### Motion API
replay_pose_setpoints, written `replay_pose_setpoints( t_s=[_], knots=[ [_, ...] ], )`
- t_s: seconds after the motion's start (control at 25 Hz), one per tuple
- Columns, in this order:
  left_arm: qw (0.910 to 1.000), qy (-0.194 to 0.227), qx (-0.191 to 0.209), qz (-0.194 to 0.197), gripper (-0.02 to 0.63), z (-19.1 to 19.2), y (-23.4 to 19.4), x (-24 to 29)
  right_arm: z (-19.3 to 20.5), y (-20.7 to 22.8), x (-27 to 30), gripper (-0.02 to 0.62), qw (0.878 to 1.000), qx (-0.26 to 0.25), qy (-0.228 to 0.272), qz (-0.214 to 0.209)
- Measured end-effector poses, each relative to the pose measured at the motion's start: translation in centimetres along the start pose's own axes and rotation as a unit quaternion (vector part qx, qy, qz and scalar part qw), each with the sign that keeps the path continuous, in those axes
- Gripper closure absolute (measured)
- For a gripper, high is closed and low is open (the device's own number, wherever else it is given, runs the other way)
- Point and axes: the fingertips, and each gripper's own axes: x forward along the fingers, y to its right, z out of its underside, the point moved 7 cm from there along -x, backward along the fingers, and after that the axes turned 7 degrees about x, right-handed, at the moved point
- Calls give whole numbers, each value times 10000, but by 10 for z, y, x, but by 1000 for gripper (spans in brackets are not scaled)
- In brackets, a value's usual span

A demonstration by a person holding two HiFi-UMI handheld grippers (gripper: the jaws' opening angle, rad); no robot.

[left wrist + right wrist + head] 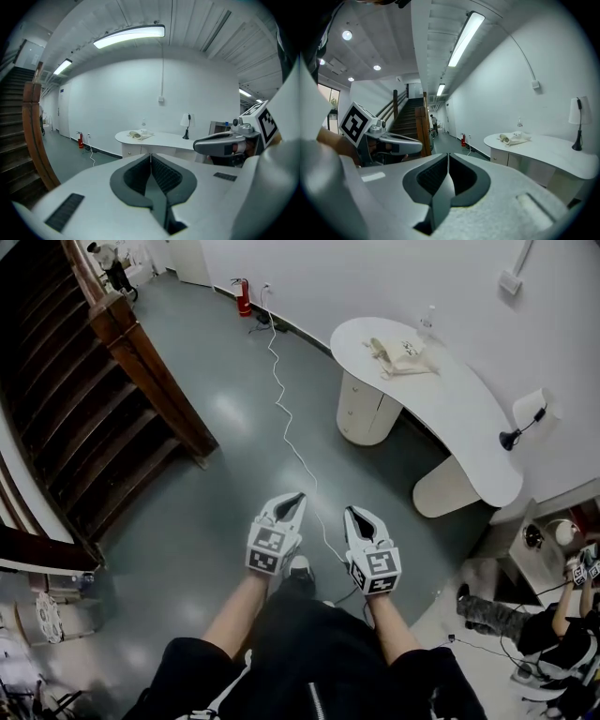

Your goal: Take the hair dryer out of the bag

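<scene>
On the desk point(450, 404) far ahead lies the bag point(401, 354), dryer unseen, presumably inside; left gripper point(298, 496) and right gripper point(352, 512) hang well short of it, jaws closed on nothing, probably because nothing is within reach yet.

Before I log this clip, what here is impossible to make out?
The hair dryer: unseen in every view; the bag on the desk is far off and small.
The small object behind the bag: too small to name.
The person at lower right: cut off by the head view's edge.
</scene>
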Motion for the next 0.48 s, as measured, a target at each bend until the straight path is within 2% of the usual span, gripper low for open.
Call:
replay_pose_setpoints(
  t_s=[0.48],
  knots=[
    [9991, 16, 92, 422, 592, -9, -73, 56, -17, 16, 81, 589, 9991, 64, -61, 404]
  ],
)
